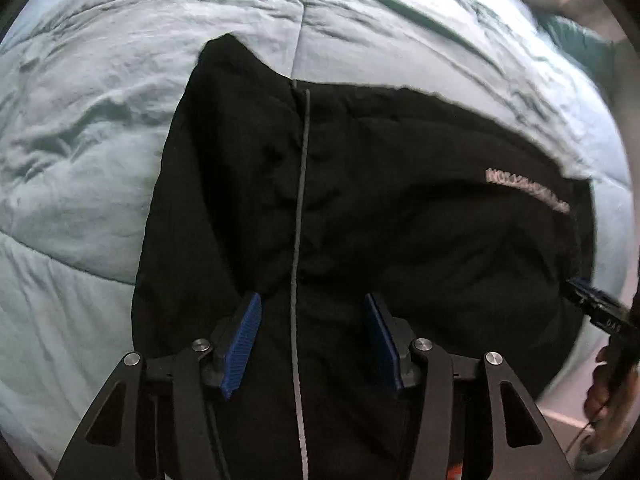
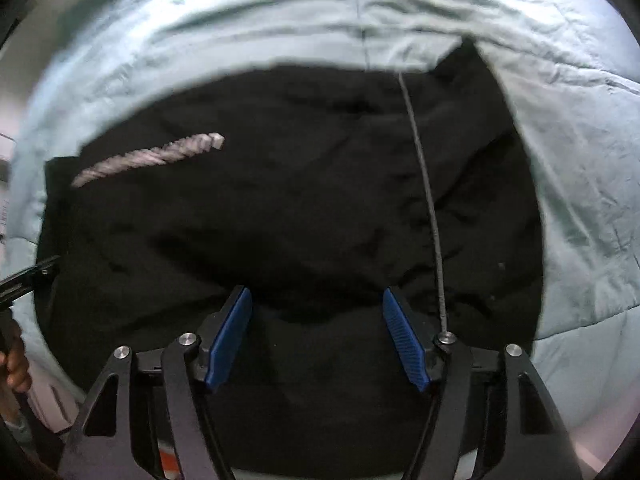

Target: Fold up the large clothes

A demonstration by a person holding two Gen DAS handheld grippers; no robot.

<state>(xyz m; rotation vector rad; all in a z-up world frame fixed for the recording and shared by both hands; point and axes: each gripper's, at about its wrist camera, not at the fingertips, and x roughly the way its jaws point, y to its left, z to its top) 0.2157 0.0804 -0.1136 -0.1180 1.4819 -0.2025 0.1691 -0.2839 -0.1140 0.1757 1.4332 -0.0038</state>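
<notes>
Closest in the left wrist view, the left gripper (image 1: 312,308) has its two blue pads spread wide apart with nothing between them. It hovers over a black jacket (image 1: 360,220), and whether the pads touch the cloth cannot be told. A grey zipper (image 1: 298,240) runs straight up between the pads, from the bottom of the view to the jacket's far edge.

Closest in the right wrist view, the right gripper (image 2: 316,304) is also spread wide and holds nothing. The jacket (image 2: 280,220) fills the middle of this view, and the zipper (image 2: 428,200) passes just right of the right pad.

Further out, the jacket lies spread and wrinkled on a pale blue-green quilt (image 1: 100,160). A line of pale lettering (image 1: 526,190) is printed on the jacket, to the right of the zipper in the left view; it is too blurred to read. In the right view the same lettering (image 2: 148,158) lies to the left.

At the right edge of the left view, the other gripper's dark tip sits at the jacket's edge, with a hand (image 1: 604,384) behind it. At the left edge of the right view, a dark tip and a hand (image 2: 14,360) appear likewise.

Farthest away, the quilt (image 2: 580,160) stretches beyond the jacket on all sides, creased and seamed.
</notes>
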